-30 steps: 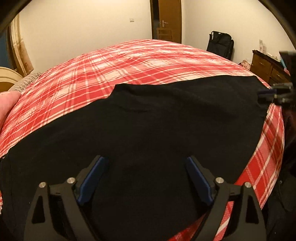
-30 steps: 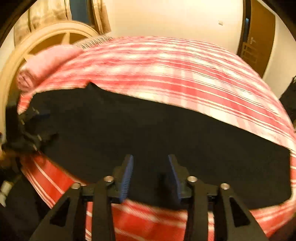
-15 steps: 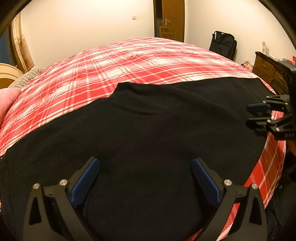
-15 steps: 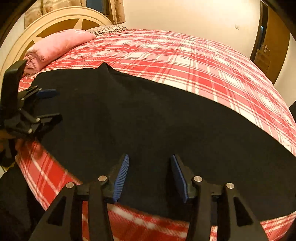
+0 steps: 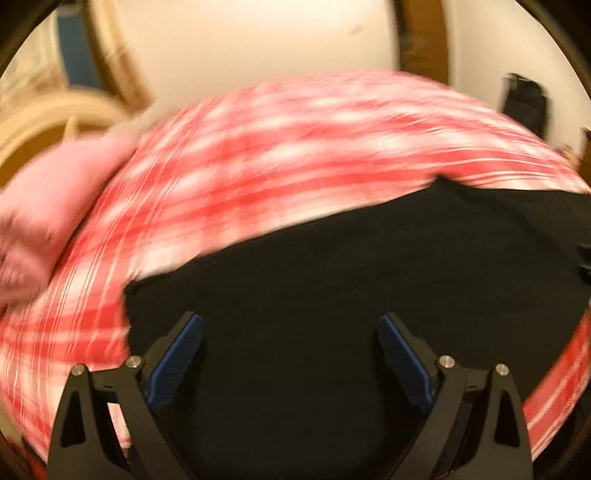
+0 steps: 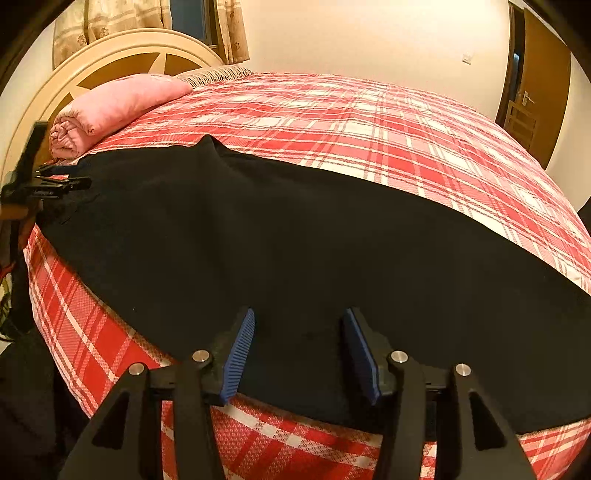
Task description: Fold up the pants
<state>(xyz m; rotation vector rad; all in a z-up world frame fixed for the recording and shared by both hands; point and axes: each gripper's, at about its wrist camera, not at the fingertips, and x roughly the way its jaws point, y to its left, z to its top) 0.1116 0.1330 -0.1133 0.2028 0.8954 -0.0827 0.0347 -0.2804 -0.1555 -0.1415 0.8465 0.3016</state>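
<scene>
1. The cream-painted room wall [image 6: 369, 33] fills the background, with a brown wooden door [image 6: 535, 74] at the right and patterned beige curtains [image 6: 110, 22] at the upper left of the right wrist view.
2. A large bed covered in a red-and-white plaid cotton sheet [image 6: 369, 122] takes up most of both views; it is badly motion-blurred in the left wrist view.
3. A curved cream-and-tan wooden headboard [image 6: 122, 55] stands at the far left end of the bed.
4. A pair of black fabric pants [image 6: 258, 240] lies flat along the near edge of the bed, stretched from left to right, one pointed bit of cloth rising toward the middle of the sheet.
5. A rolled pink blanket [image 6: 118, 103] rests by the headboard, just beyond the left end of the pants.
6. The right gripper [image 6: 299, 350], black with blue ribbed pads, hovers over the near hem of the pants with its jaws partly spread and nothing between them.
7. The left gripper [image 5: 288, 354] is spread wide above the left end of the pants [image 5: 332, 295], empty; the cloth's corner lies just ahead of its left finger.
</scene>
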